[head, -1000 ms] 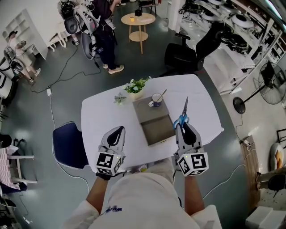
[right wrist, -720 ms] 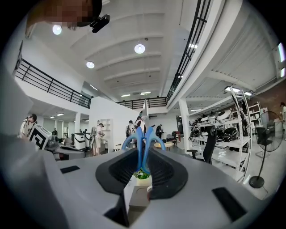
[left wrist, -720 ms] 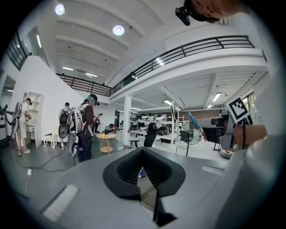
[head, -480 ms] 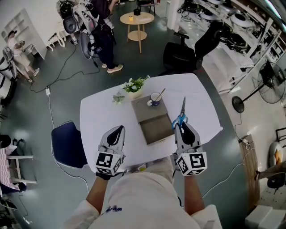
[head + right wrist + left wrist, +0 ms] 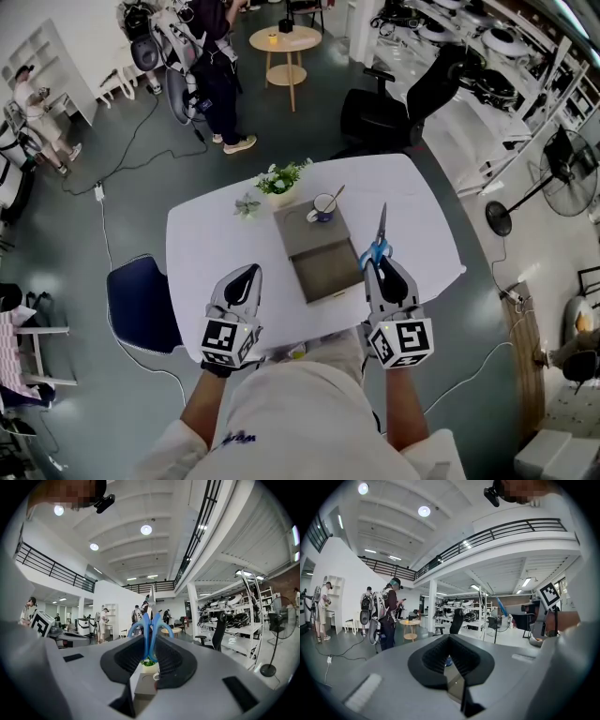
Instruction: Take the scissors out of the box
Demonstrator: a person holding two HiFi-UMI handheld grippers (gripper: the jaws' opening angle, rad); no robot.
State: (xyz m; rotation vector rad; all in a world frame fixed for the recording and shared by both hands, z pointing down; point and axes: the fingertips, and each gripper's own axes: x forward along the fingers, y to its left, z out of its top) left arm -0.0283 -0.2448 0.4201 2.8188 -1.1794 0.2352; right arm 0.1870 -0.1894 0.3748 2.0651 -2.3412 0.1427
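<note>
The scissors (image 5: 380, 238) have blue handles and silver blades. My right gripper (image 5: 382, 263) is shut on the handles, and the blades point away from me above the white table (image 5: 211, 253), just right of the box. In the right gripper view the blue handles (image 5: 150, 626) stand upright between the pads, with the blade tip (image 5: 151, 595) above. The grey box (image 5: 320, 253) lies open in the middle of the table, and its base looks empty. My left gripper (image 5: 249, 273) hovers over the near left of the table, shut with nothing in it; in its own view the left gripper (image 5: 449, 656) has its pads together.
Behind the box stand a mug (image 5: 324, 206) with a spoon and a small potted plant (image 5: 284, 180). A blue chair (image 5: 141, 305) is at the table's left and a black office chair (image 5: 380, 117) beyond it. People stand at the far left near a round wooden table (image 5: 286, 42).
Both grippers and the scissors keep their places. Only the head view drifts slightly.
</note>
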